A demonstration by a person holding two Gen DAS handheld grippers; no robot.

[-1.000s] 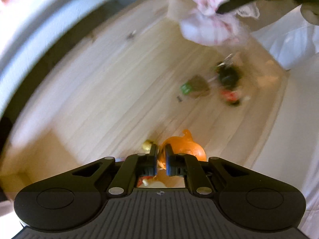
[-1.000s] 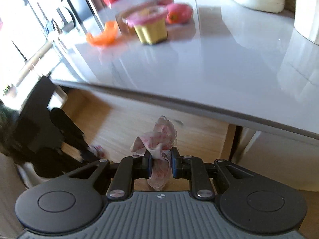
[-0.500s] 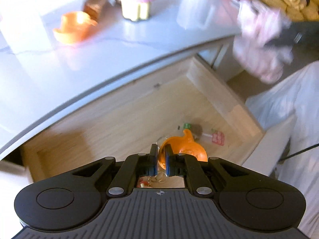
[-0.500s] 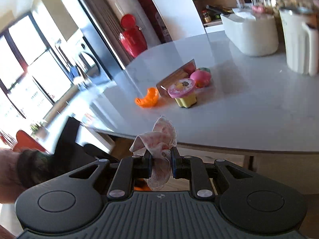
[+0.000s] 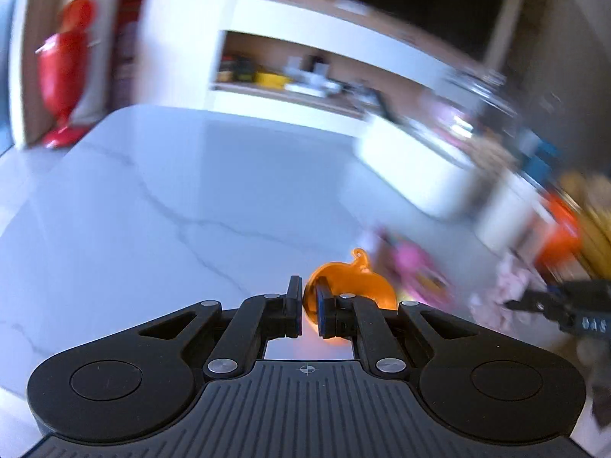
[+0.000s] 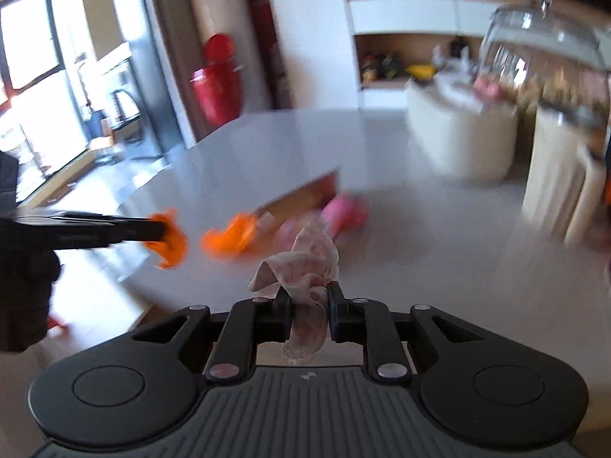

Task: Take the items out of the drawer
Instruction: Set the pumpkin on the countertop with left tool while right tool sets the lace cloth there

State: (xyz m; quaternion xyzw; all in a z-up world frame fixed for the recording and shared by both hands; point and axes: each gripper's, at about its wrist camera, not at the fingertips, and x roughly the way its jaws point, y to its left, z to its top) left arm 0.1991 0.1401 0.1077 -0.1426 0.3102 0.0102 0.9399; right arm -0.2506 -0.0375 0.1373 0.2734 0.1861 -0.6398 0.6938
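Left hand-held gripper (image 5: 308,305) clamps orange scoop (image 5: 351,282); right hand-held gripper (image 6: 308,307) clamps cloth (image 6: 305,267).

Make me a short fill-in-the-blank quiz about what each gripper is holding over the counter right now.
1. The left gripper is shut on an ____ coloured plastic piece.
2. The right gripper is shut on a crumpled pink ____.
3. Both grippers are above the pale ____.

Missing words: orange; cloth; countertop
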